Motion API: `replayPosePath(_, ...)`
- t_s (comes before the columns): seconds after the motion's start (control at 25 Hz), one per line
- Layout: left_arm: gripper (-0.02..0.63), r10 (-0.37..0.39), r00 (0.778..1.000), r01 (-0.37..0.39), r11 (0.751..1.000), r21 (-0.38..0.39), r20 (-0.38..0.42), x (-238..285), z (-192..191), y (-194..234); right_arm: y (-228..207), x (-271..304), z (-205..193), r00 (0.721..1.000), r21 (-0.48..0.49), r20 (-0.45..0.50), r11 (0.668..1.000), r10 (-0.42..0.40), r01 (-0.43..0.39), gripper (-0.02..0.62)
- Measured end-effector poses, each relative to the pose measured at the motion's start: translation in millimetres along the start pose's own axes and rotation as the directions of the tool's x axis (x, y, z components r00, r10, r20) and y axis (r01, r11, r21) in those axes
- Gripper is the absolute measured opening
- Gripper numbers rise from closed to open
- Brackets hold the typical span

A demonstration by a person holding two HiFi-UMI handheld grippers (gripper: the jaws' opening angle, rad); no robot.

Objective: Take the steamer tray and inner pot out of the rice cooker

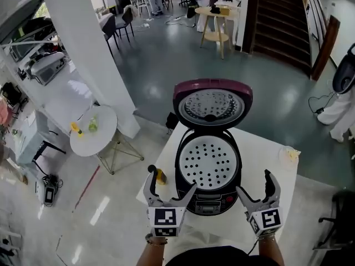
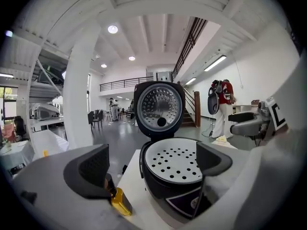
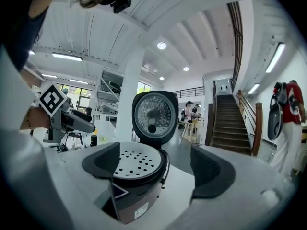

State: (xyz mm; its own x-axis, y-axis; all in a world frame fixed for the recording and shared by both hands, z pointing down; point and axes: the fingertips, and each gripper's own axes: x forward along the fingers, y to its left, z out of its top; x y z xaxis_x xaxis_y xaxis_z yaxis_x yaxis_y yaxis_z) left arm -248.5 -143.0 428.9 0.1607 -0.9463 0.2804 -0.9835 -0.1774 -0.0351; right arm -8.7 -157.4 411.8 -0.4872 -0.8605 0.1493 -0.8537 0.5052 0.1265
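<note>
A dark rice cooker [image 1: 209,199] stands on a white table [image 1: 256,148] with its lid [image 1: 212,104] swung up. A white perforated steamer tray [image 1: 208,160] sits in its top and hides the inner pot. The tray also shows in the left gripper view [image 2: 173,163] and the right gripper view [image 3: 135,163]. My left gripper [image 1: 169,187] hovers open at the cooker's near left. At the near right my right gripper [image 1: 257,183] is open too. Neither touches the cooker.
A small yellow bottle with a dark cap [image 1: 157,174] stands on the table left of the cooker, close to the left gripper [image 2: 118,200]. A crumpled pale item [image 1: 289,154] lies at the table's right edge. A round white side table [image 1: 92,132] stands to the left.
</note>
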Motion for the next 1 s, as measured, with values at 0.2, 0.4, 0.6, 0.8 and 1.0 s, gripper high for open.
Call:
replayPosePath(0.2, 0.557, -0.059, 0.997, 0.058, 0.998, -0.021, -0.047, 39.0, -3.1, 7.6, -2.3, 42.4, -5.3, 0.999, -0.036, -0.039, 0.999, 0.011, -0.013, 0.459)
replayPosePath(0.4, 0.557, -0.095, 0.987, 0.099, 0.995, 0.022, -0.126, 71.9, -15.2, 10.7, -6.0, 72.6, -19.0, 0.996, -0.034, -0.083, 0.999, 0.016, -0.018, 0.459)
replayPosePath(0.6, 0.557, -0.091, 0.971, 0.117, 0.988, 0.105, -0.223, 98.9, -30.4, 16.7, -13.1, 102.7, -38.4, 0.982, -0.052, -0.189, 0.999, -0.008, -0.002, 0.459)
replayPosePath(0.8, 0.554, -0.078, 0.949, 0.126, 0.982, 0.142, -0.305, 125.7, -43.3, 24.4, -28.3, 131.2, -86.6, 0.877, -0.026, -0.48, 0.999, -0.042, 0.034, 0.459)
replayPosePath(1.0, 0.429, -0.088, 0.941, 0.152, 0.973, 0.174, -0.328, 149.0, -46.7, 25.0, -28.9, 160.5, -92.4, 0.834, -0.049, -0.551, 0.999, -0.029, 0.003, 0.457)
